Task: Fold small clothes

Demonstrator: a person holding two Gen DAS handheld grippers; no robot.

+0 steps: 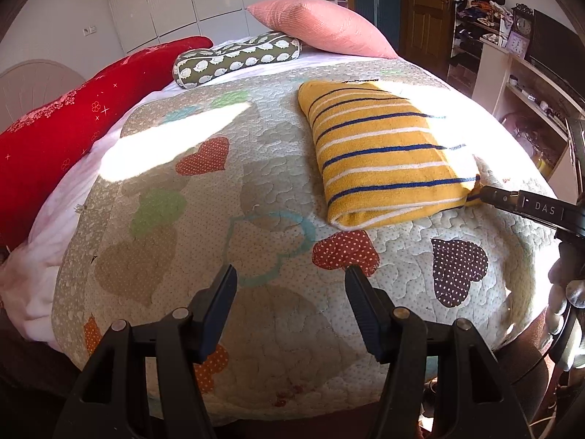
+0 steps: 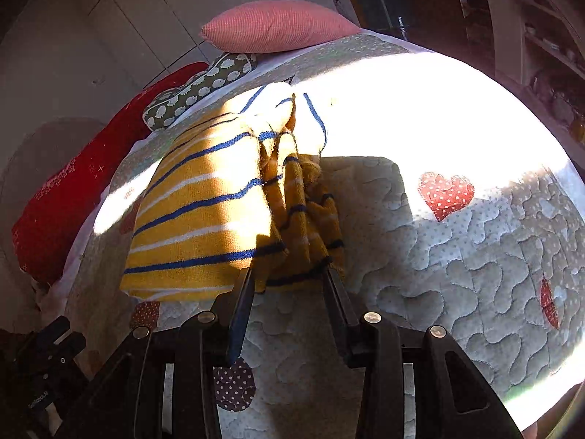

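A yellow garment (image 1: 380,150) with blue and white stripes lies folded on the heart-patterned quilt (image 1: 204,219). My left gripper (image 1: 290,274) is open and empty, hovering above the quilt in front of the garment. My right gripper (image 2: 289,274) is open, its fingertips at the garment's (image 2: 219,212) near right edge, where loose folds bunch up. In the left wrist view the right gripper (image 1: 486,194) comes in from the right and touches the garment's corner.
A pink pillow (image 1: 321,25), a green patterned bolster (image 1: 234,60) and a red cushion (image 1: 73,117) lie at the head of the bed. Shelves with clutter (image 1: 512,55) stand at the right. Strong sunlight washes out part of the quilt (image 2: 420,109).
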